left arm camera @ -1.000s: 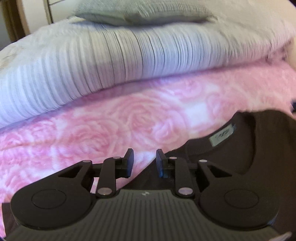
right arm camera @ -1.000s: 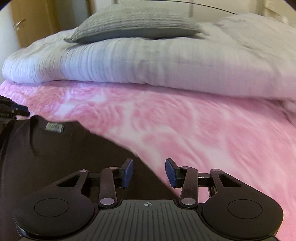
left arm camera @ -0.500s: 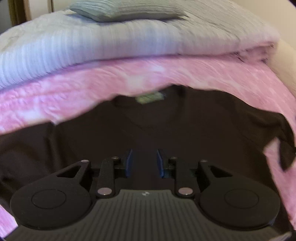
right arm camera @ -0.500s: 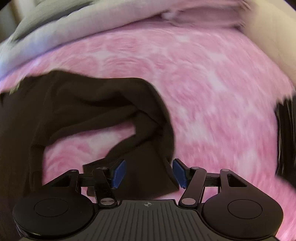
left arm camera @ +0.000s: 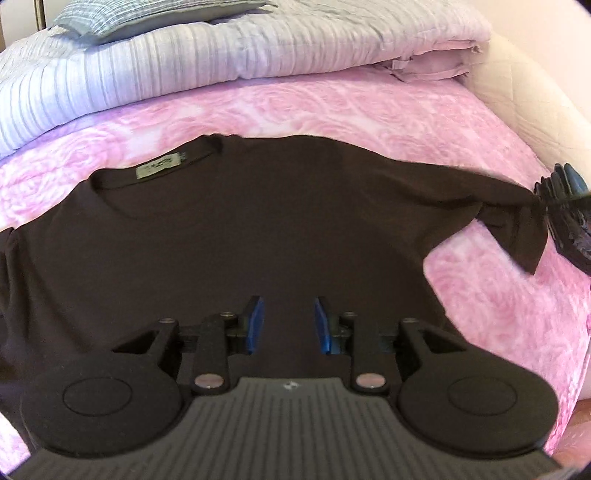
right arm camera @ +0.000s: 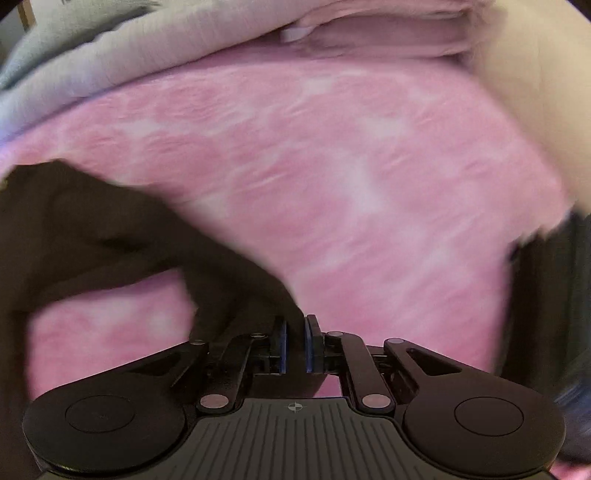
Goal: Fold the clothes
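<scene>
While the smooth dark T-shirt (left arm camera: 258, 229) lies flat on rose-quilted pink bedding (left arm camera: 332, 110) under the parted left gripper (left arm camera: 288, 319), only the blurred right view shows the right gripper (right arm camera: 294, 341) closing on its sleeve.

I see a bed filling almost the whole view, covered by a pink blanket (left arm camera: 332, 107) with a rose pattern. Behind it lies a folded, ribbed pale lilac-grey duvet (left arm camera: 184, 70), with a grey textured pillow (left arm camera: 147, 14) resting on top of it. To the right, a cream quilted surface (left arm camera: 532, 96) borders the blanket's edge. Soft, even light falls over the bedding. The right wrist view is blurred.
</scene>
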Available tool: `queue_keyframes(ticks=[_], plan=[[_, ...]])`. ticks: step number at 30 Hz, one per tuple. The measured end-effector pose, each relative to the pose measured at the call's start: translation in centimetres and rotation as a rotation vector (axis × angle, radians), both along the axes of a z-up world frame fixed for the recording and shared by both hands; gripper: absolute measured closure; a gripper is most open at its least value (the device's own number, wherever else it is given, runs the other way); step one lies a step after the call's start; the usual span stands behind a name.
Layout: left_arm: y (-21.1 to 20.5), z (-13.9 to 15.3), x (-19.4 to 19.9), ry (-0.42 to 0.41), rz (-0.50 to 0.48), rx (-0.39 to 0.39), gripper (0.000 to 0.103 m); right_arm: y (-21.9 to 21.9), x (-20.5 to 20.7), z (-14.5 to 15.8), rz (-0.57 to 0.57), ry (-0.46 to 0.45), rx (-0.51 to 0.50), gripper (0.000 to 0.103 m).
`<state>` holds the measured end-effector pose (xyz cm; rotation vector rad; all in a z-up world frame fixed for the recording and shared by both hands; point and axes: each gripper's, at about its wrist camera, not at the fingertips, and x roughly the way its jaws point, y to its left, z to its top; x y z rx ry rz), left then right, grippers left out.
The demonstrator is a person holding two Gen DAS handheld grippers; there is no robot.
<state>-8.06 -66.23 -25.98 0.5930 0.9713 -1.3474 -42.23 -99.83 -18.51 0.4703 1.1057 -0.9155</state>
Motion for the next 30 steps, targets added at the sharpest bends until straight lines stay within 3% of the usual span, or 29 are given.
queue_keyframes(ticks=[2, 5, 7, 11, 15, 21, 22, 24, 25, 27, 30], plan=[[-0.3, 0.0, -0.5, -0.002, -0.001, 0.004, 0.077, -2.4, -0.2, 0.4, 0.008, 0.062, -0.055, 0.091], [-0.7, -0.3, -1.3, 0.002, 0.000, 0.016, 0.077, -4.2, 1.1, 0.3, 0.063, 0.193, -0.213, 0.073], [-0.8, -0.3, -2.0, 0.004, -0.004, 0.019, 0.076, -4.5, 1.4, 0.7, 0.060, 0.173, -0.262, 0.064], [-0.9, -0.7, -3.2, 0.026, -0.013, 0.032, 0.075, -2.6, 1.6, 0.8, 0.077, 0.060, -0.231, 0.058], [-1.1, -1.3, -4.1, 0.051, -0.013, 0.050, 0.075, -1.1, 0.5, -1.7, 0.023, 0.001, -0.138, 0.048], [-1.8, -2.7, -5.3, 0.055, -0.045, 0.089, 0.074, 0.8, -0.2, -6.1, 0.015, -0.019, -0.016, 0.046], [-2.0, -2.7, -5.5, 0.052, -0.049, 0.092, 0.074, 0.5, -0.7, -6.6, -0.005, -0.038, 0.003, 0.047], [-2.3, -2.7, -5.6, 0.050, -0.054, 0.090, 0.074, -0.2, -1.7, -6.6, -0.041, -0.061, 0.007, 0.082], [-2.6, -2.6, -5.7, 0.049, -0.058, 0.087, 0.074, -0.4, -2.0, -5.9, -0.043, -0.054, -0.010, 0.088], [-3.1, -2.4, -5.8, 0.046, -0.067, 0.080, 0.074, -0.7, -2.7, -4.3, -0.036, -0.045, -0.057, 0.090], [-4.1, -2.2, -6.1, 0.046, -0.072, 0.069, 0.074, -1.4, -3.7, -0.5, -0.018, -0.062, -0.210, 0.097]])
